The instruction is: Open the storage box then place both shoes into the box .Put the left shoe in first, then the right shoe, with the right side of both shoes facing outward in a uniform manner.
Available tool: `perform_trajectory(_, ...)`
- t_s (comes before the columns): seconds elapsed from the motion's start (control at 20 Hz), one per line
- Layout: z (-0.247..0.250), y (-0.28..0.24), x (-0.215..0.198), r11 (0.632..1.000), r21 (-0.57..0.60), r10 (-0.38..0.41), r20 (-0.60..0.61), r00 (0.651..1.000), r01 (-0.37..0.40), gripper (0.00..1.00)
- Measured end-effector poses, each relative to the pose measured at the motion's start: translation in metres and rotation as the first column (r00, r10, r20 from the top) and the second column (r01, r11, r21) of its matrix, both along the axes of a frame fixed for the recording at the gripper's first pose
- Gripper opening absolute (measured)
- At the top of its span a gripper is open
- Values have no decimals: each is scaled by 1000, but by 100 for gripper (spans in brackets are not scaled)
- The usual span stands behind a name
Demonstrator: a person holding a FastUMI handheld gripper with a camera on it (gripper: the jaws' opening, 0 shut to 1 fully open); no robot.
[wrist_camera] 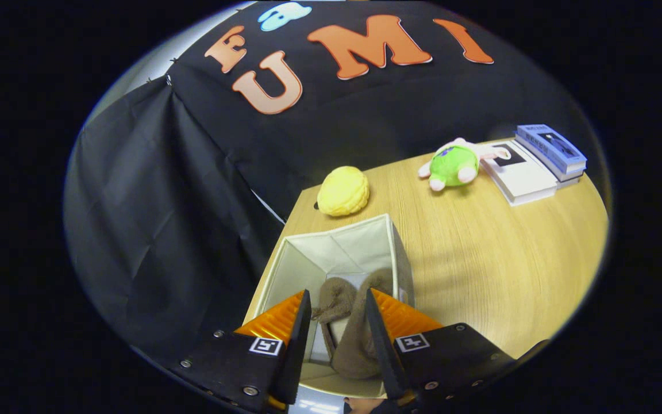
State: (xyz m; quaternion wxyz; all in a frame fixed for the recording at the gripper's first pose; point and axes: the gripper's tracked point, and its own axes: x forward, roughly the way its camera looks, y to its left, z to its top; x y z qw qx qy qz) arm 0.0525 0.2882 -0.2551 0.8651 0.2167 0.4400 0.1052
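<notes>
Gripper view: 1 brown shoe held over the open storage box.

Gripper (338, 322) pinches a brown fleecy shoe (349, 328) between both fingers, hanging inside the open cream fabric storage box (291, 253) at the wooden table's (509, 253) corner, likely so it drops in upright; which shoe, or which side faces out, cannot be told. Beyond the box: 1 yellow plush ball (343, 191), 1 green plush toy (454, 165), stacked books (538, 164). Book covers too small to read; square markers on the gripper carry no legible writing.

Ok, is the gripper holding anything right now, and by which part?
Yes: the gripper is shut on a brown fuzzy shoe, pinched across its sides near the collar, over the open storage box.
</notes>
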Motion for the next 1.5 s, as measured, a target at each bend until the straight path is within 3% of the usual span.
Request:
perform_trajectory(0.2,28,-33,-1,999,-36,15,126,992,-11,71)
perform_trajectory(0.4,52,-85,3,990,-134,-4,298,955,46,82)
perform_trajectory(0.85,83,-189,-12,966,-192,-44,541,840,174,83)
perform_trajectory(1.2,114,-272,-28,886,-299,-53,694,718,355,83)
perform_trajectory(1.5,129,-308,-44,852,-312,-66,732,678,420,83)
